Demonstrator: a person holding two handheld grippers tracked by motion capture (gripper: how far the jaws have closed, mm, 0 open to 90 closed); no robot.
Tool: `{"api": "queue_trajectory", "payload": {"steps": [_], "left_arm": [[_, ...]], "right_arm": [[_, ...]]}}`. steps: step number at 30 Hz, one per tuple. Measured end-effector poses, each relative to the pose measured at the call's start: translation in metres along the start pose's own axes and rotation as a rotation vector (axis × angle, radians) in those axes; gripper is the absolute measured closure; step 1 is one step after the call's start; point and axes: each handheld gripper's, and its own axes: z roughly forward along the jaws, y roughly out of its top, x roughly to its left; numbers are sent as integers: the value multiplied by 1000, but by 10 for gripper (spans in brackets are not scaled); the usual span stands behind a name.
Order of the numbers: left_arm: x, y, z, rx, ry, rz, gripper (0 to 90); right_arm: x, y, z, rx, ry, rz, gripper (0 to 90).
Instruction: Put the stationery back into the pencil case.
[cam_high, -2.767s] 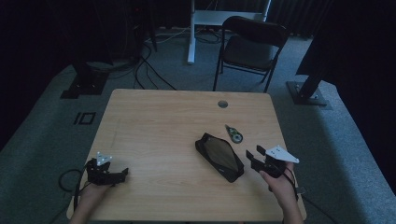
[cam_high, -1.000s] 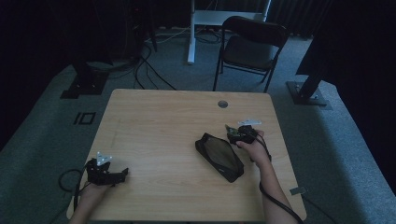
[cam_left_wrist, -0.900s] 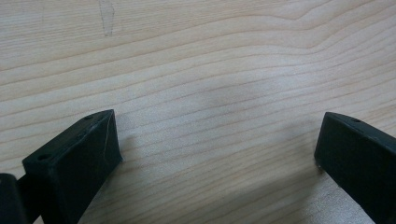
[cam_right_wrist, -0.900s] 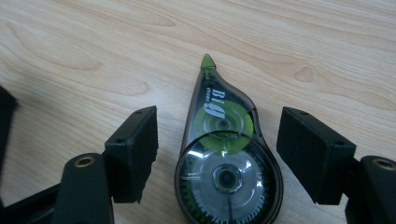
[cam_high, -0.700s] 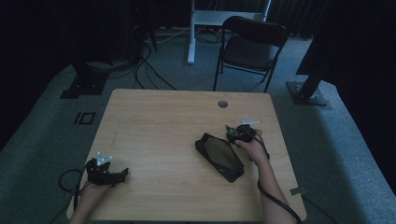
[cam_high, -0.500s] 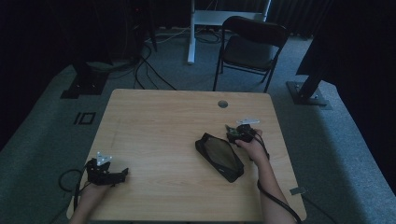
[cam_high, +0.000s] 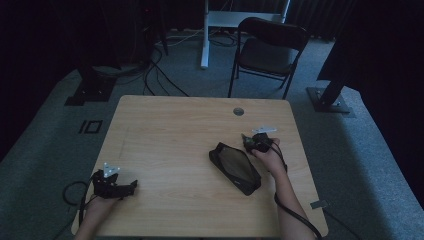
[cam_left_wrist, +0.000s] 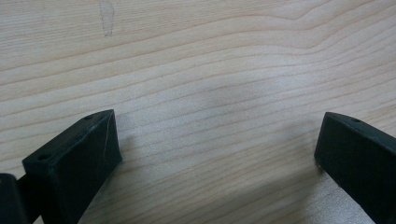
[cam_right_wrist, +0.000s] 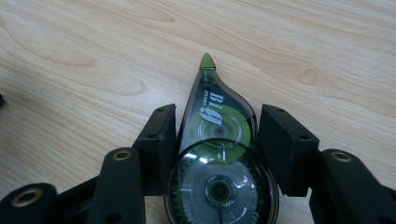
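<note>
On the counter (cam_high: 165, 130), near its front left corner, one left hand-held gripper (cam_high: 131, 185) rests with its jaws spread wide over bare wood and nothing between them. Right of the middle lies one flat black pouch (cam_high: 235, 167), set at a slant. Just beside its far end sits the right hand-held gripper (cam_high: 246, 141); its jaws have just been closing and now stand partly closed around one correction tape roller (cam_right_wrist: 217, 154), a clear teardrop case with green wheels lying flat, its green tip pointing away from the hand. Both pads sit against its sides. Beyond the counter stands one black chair (cam_high: 270, 50).
</note>
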Motion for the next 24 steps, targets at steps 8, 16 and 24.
{"api": "queue_trajectory", "payload": {"steps": [8, 16, 24], "left_arm": [[0, 0, 0, 0, 0, 0, 2], [0, 0, 0, 0, 0, 0, 2], [0, 0, 0, 0, 0, 0, 2]], "right_arm": [[-5, 4, -14, -12, -7, 30, 485], [-2, 9, -27, -19, 15, 38, 487], [4, 18, -50, -41, 24, 29, 488]]}}
